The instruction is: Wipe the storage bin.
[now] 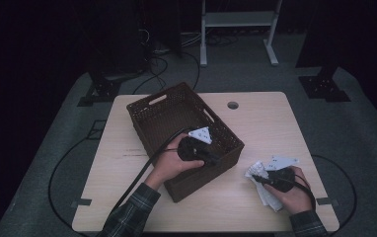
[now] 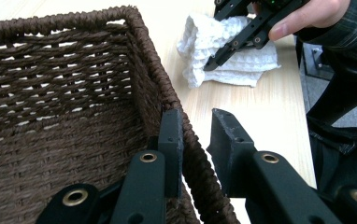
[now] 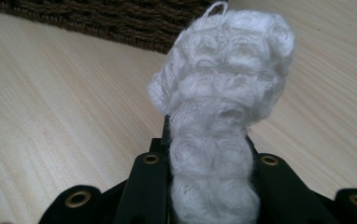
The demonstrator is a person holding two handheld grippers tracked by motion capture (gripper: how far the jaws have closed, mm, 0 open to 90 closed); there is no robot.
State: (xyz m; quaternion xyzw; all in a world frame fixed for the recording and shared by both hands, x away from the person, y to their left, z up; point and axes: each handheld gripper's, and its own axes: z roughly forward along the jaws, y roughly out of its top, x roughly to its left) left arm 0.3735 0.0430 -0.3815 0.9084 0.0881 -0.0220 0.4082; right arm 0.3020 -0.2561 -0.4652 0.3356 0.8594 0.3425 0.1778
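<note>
Status: looks like a cloth-into-basket job, roughly midway by my read.

Right gripper point(image 1: 258, 177) is clamped on a bunched fold of the white waffle-weave cloth point(image 1: 261, 186); in the right gripper view the wad point(image 3: 214, 140) sits squeezed between both jaws. Most of the cloth lies on the surface at about 4 o'clock from the basket, just beside its near-right corner. So: grasp done, lift and drop into the basket not done.

Left gripper point(image 1: 215, 159) sits at the near-right wall of the brown wicker basket point(image 1: 149, 111). Left gripper view: the jaws straddle the basket rim point(image 2: 169, 100), one inside, one outside; a gap shows on the outer side, so it is released, not pinching. Basket looks empty as far as its interior shows.

Left: carry the cloth over the rim and release. Watch the loose tail dragging on the rim.

Surface: light wood tabletop point(image 1: 275, 123), a round cable grommet point(image 1: 233, 105) at 12 o'clock near the far edge. Room is dark; grey carpet, a white metal frame point(image 1: 238, 19) at 12 o'clock, black stand bases at 10 and 2 o'clock, cables on the floor.
</note>
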